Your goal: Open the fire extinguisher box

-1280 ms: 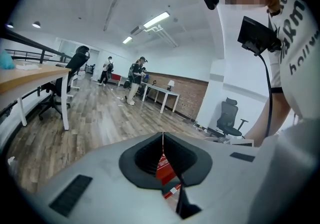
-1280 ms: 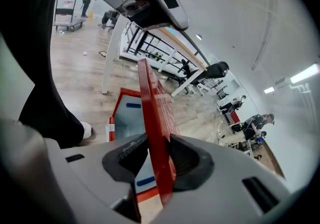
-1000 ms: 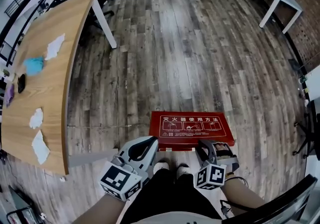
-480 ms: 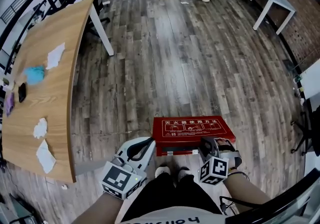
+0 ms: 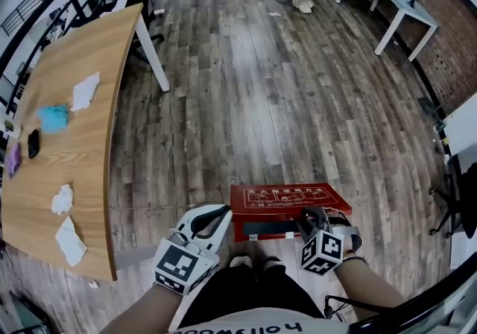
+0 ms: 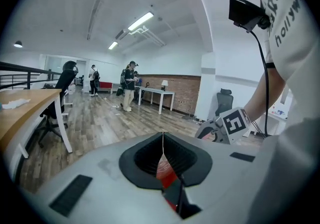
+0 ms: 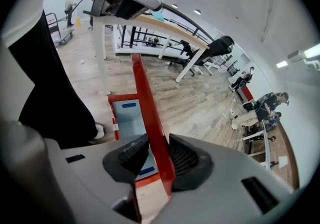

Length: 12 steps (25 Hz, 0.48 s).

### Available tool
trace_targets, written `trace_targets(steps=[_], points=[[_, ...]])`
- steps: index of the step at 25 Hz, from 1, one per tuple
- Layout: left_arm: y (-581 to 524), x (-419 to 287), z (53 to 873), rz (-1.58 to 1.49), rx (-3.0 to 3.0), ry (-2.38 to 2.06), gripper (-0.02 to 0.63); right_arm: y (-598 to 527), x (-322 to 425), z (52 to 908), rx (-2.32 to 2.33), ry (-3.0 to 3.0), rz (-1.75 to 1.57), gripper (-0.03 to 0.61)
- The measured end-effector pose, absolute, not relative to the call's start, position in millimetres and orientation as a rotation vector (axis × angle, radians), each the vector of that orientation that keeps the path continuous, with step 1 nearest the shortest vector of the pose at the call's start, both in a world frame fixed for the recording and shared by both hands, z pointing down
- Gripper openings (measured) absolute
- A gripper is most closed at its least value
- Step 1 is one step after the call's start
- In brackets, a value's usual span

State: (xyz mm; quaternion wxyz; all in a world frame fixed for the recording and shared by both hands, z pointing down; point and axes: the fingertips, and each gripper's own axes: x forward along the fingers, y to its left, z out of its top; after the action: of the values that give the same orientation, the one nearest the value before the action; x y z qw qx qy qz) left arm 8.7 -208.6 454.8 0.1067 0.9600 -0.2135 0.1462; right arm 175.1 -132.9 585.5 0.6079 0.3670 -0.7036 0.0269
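Red metal fire extinguisher box [image 5: 286, 200], six o'clock: right gripper [image 7: 154, 155] pinches its lid [image 7: 148, 108]; left gripper [image 6: 162, 150] jaws touch, empty. The thin lid edge may slip free

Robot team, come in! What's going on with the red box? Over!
Right claw shut on the lid, lifted partway off the fire extinguisher box. Left claw shut, empty, beside it. Shoe near box front, nothing on lid.

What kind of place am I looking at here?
Probably an open-plan office or lab: a long wooden desk, an office chair by a brick wall, and strip lights overhead.
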Motion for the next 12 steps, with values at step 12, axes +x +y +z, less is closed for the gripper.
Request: trace_targets(steps=[12], points=[[-214, -1, 461, 0.434, 2.793, -0.671, 0.008, -152, 182, 577, 0.831, -1.686, 0.121, 0.130]])
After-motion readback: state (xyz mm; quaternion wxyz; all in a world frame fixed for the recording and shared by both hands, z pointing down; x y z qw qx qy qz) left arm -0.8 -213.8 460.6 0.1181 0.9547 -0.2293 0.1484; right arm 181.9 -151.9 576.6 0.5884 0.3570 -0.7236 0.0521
